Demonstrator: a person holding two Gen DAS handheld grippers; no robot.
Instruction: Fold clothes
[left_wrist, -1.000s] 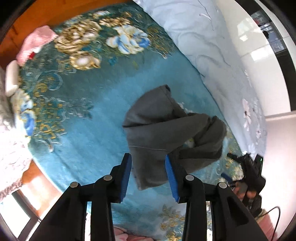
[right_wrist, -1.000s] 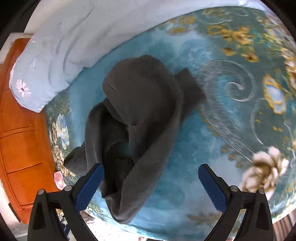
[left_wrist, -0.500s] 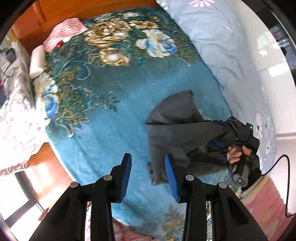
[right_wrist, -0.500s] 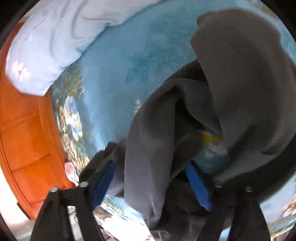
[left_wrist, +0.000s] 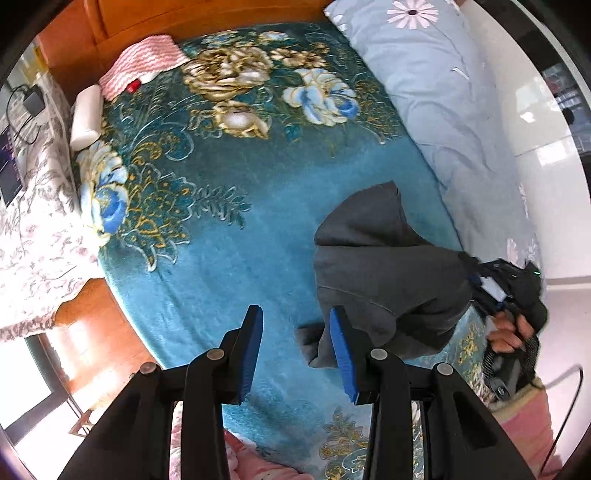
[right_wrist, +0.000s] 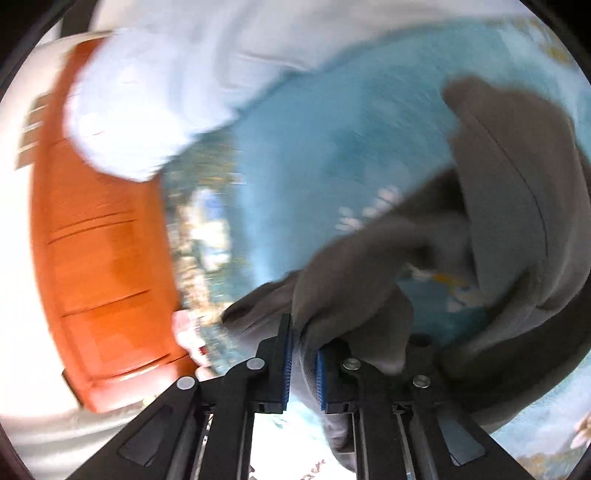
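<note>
Garment: a dark grey garment (left_wrist: 384, 273) lies crumpled on the bed, toward its near right part, close to the pale blue quilt.
Long axis: in the left wrist view it runs from a pointed end aimed up toward the far side of the bed, down to a thick folded edge near the viewer; its right side is drawn out toward the right gripper.
Shape: bunched and layered, with a seam line across the middle fold; which kind of garment it is cannot be told.
Right gripper: the right gripper (right_wrist: 303, 363) has its blue pads nearly together with a fold of the grey cloth pinched between them; cloth rises from the pinch and arches over to the right of that view.
Right hand: a hand (left_wrist: 508, 332) grasps the handle of that gripper at the bed's right edge.
Left gripper: the left gripper (left_wrist: 297, 350) is spread wide and holds nothing; its right pad sits just in front of the garment's near edge, whether touching cannot be told.
Bed: a teal blanket (left_wrist: 229, 258) with gold and blue flowers covers it.
Other things: a pink-and-white striped cloth (left_wrist: 142, 61) and a white pillow-like roll (left_wrist: 85, 117) lie at the far left corner.
Writing: none readable; the right wrist view is motion-blurred.
</note>
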